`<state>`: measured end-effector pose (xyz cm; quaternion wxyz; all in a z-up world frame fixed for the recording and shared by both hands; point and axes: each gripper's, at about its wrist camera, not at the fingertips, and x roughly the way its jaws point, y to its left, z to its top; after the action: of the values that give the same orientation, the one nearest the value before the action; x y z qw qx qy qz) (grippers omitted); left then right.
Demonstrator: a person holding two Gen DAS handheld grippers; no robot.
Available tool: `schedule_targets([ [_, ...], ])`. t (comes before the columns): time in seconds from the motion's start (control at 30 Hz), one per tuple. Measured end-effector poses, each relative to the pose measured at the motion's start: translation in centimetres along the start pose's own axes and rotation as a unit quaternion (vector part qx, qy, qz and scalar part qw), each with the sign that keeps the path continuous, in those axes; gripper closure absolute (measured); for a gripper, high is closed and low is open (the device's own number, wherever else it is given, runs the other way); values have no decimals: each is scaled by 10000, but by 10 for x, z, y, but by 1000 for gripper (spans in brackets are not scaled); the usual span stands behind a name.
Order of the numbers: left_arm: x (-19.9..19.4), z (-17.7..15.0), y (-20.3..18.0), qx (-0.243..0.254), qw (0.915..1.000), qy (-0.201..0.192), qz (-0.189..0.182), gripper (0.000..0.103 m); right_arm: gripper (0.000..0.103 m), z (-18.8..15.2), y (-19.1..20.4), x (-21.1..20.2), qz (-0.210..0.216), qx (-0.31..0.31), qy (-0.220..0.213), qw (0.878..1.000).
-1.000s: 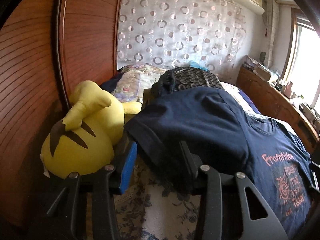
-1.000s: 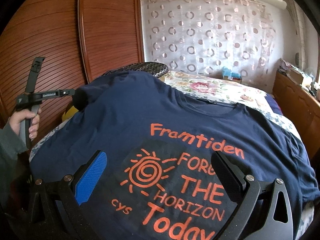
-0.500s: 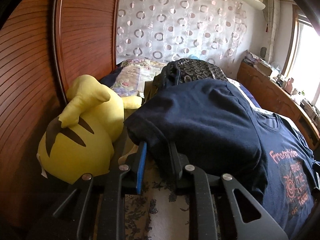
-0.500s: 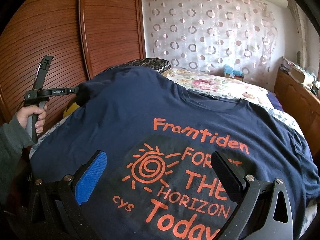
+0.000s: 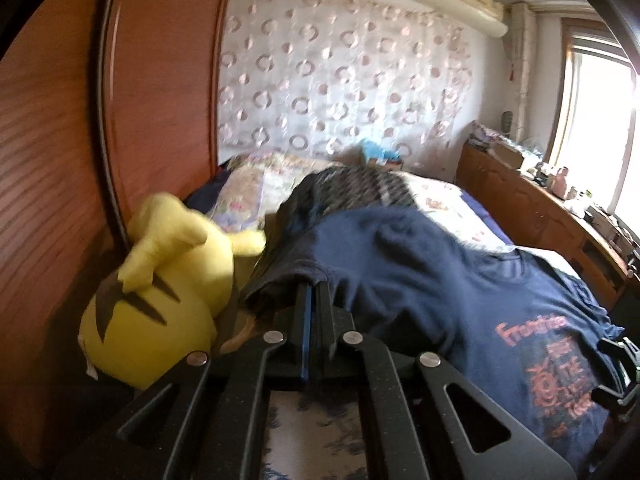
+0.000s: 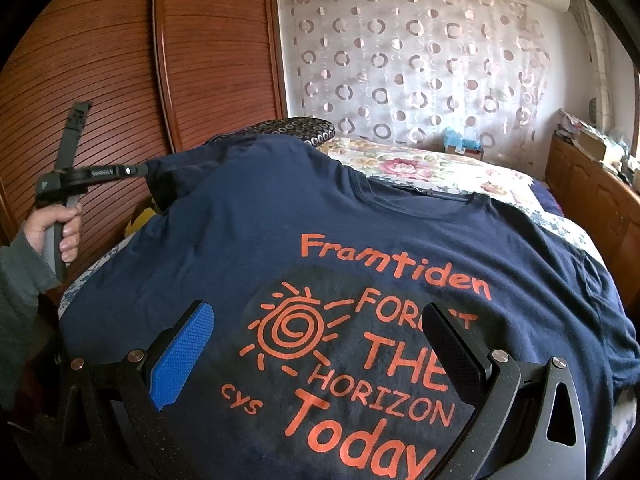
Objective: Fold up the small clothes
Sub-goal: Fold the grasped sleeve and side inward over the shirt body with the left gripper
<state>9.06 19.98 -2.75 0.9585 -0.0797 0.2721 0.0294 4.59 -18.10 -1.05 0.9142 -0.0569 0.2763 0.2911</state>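
Beside the pinched T-shirt (image 5: pixel 420 280) sleeve, a yellow plush (image 5: pixel 160 292).

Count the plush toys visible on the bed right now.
1: a yellow plush toy lies at the bed's left edge against the wooden wardrobe, beside the navy T-shirt. Others may be hidden under the clothes.

T-shirt (image 6: pixel 280 248) lies spread on bed (image 6: pixel 460 172). Plush toy (image 5: pixel 160 292) sits left of it, against wardrobe (image 5: pixel 60 160). Curtain (image 5: pixel 340 72) behind bed; sideboard (image 5: pixel 540 216) along right w/ clutter on top.
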Motion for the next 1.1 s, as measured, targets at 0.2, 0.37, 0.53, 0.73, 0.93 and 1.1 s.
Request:
schedule_targets([
  [0.2, -16, 26, -48, 442, 9977, -270, -433, 101, 0, 0, -5, -4, -37, 62, -68, 10000],
  [0.37, -9, 44, -96, 860, 9927, -289, -795, 101, 0, 1, -8, -7, -100, 116, -130, 9998],
  [0.53, -1, 48, -137, 1249, 9870, -139, -1005, 101, 0, -2, -10, -10, -198, 183, -194, 9994],
  [0.73, -13, 48, -137, 1222, 9862, -121, -1115, 71, 0, -8, -10, -11, -266, 275, -214, 9990],
  [0.93, -26, 41, -123, 1122, 9884, -246, -995, 39, 0, -8, -9, -8, -260, 335, -186, 9989],
  [1.1, -29, 23, -108, 977, 9915, -240, -821, 27, 0, -1, -9, -6, -90, 237, -176, 9995],
])
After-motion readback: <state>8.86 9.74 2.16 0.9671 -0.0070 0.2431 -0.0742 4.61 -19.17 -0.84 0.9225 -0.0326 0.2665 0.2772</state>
